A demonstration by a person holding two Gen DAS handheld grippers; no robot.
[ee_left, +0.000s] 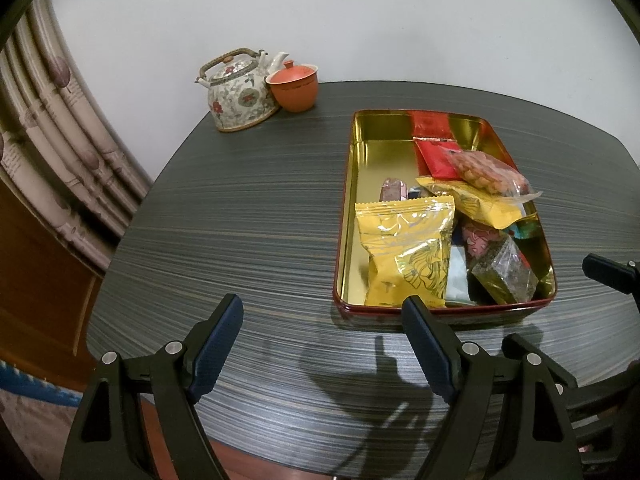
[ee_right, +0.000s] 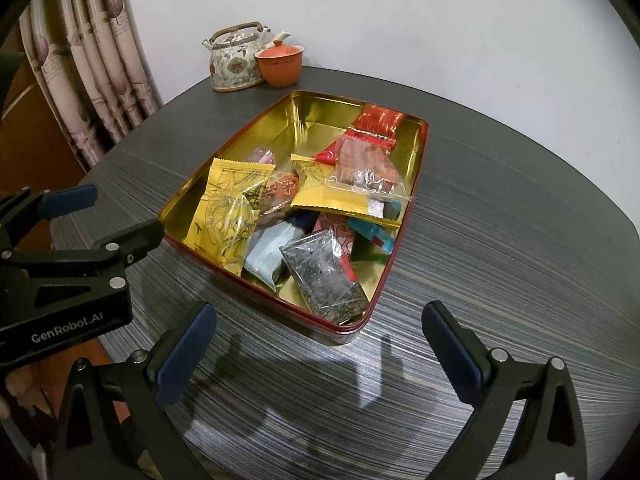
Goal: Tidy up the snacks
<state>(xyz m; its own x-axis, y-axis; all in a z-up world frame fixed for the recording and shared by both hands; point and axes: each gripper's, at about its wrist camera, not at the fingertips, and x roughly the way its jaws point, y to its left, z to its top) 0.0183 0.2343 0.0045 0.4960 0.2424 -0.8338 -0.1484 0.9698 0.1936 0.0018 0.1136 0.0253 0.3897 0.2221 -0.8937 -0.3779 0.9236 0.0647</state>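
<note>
Both grippers, left (ee_left: pixel 322 344) & right (ee_right: pixel 320 354), hover w/ jaws spread, holding nothing. Snacks (ee_right: pixel 280 216) lie heaped in tin (ee_right: pixel 224 152) just ahead of jaws, likely for containment.

Gold tin (ee_right: pixel 224 168) of snack packets (jumbled), right tool (ee_right: pixel 320 348) spread wide, teapot (ee_right: pixel 236 62)

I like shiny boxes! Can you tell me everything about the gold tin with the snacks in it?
The tin is a shallow rectangular metal tray with rounded corners, shiny gold inside and dark red around its outer wall and rim. It has no lid on and sits flat on the striped grey table. Snack packets fill its near end in a loose pile, some leaning on the walls; the far left corner is bare. Neither hand-held gripper touches it.
</note>
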